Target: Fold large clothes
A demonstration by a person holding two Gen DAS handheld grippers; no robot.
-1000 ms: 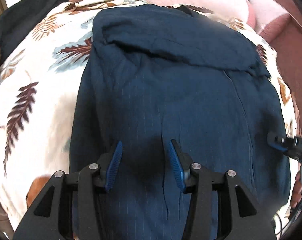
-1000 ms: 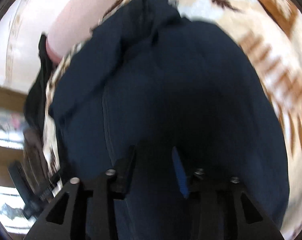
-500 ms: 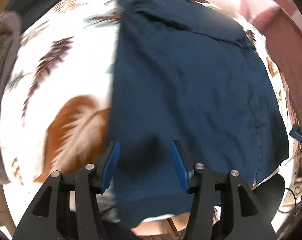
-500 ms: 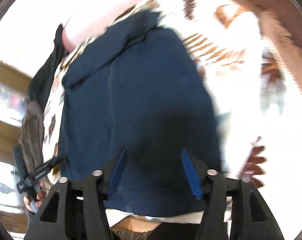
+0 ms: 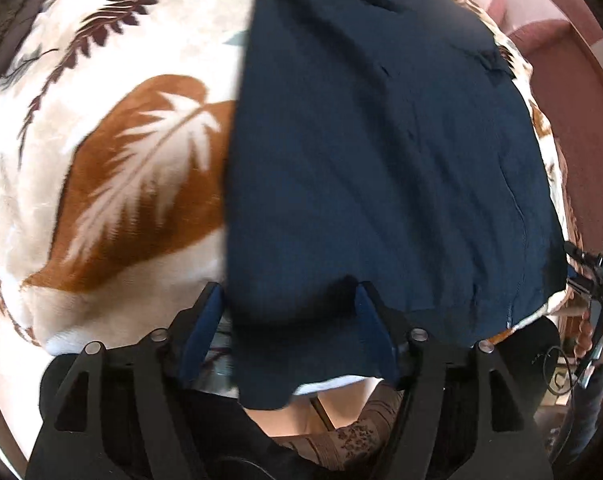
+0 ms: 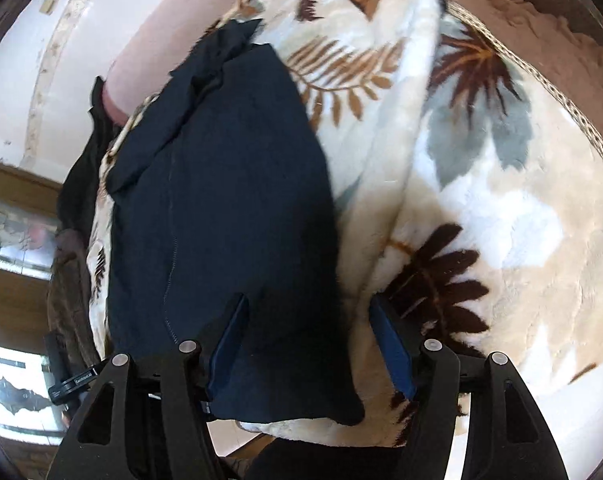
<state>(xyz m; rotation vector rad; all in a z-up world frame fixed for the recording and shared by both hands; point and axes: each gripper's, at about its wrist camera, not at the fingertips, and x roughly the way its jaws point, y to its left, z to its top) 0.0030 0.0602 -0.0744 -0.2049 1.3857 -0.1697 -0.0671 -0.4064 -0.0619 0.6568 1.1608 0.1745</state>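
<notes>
A cream blanket (image 5: 113,152) printed with brown and grey leaves covers the bed, giving a broad, soft surface for the work. On it lies the navy garment (image 5: 373,152), spread long and fairly flat, its near hem hanging just over the blanket's front edge, seemingly laid that way so both lower corners can be reached from the bedside. The left gripper (image 5: 289,332) straddles the garment's lower left corner, its blue-padded jaws opening, with cloth between them but not pinched. The right gripper (image 6: 309,344) stands released over the opposite corner, jaws spread either side of the garment's edge, gripping nothing. Placed one at each corner, the pair look set to take the hem and carry it up toward the collar (image 6: 205,68) for a fold.
</notes>
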